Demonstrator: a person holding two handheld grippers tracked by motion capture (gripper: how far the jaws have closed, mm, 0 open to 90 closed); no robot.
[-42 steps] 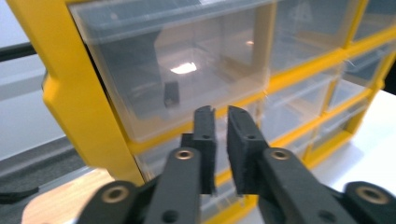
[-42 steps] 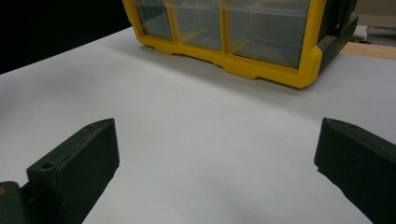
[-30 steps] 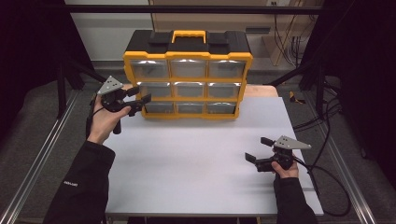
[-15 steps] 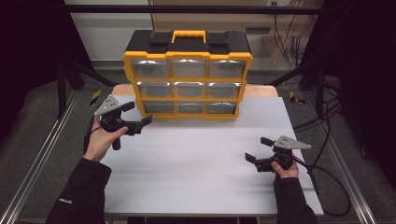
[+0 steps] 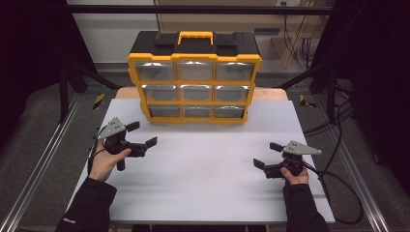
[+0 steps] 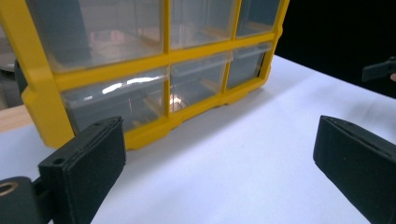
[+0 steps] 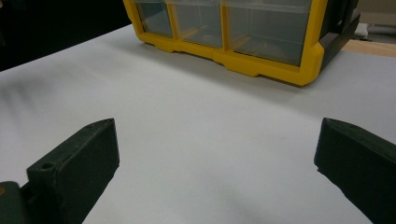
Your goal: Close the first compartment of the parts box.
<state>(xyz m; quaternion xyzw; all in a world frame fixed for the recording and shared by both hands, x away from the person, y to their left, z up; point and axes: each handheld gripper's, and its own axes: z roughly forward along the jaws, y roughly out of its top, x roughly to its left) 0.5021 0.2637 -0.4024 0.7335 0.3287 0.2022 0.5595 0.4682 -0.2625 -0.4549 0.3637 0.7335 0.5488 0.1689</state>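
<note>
A yellow and black drawer organizer [image 5: 194, 87] with clear drawers stands at the back of the white table [image 5: 208, 188]. My left gripper [image 5: 142, 134] is low over the table, in front of the organizer's bottom left corner and apart from it. Its jaws have just been opening and nothing is between them. In the left gripper view the left gripper [image 6: 219, 177] faces the lower drawers of the organizer [image 6: 140, 70]. My right gripper [image 5: 267, 155] rests at the right, open and empty. The right gripper view has the right gripper [image 7: 215, 172] over bare table, with the organizer [image 7: 243, 28] farther off.
Metal rails run along both sides of the table. Cables [image 5: 338, 183] trail off the right edge and lie on the floor. A jaw of the other gripper [image 6: 380, 70] appears at the far right of the left gripper view.
My left hand has come down and toward me, from beside the organizer's left drawers to just above the table, and its jaws have spread wider. The right hand has stayed put.
</note>
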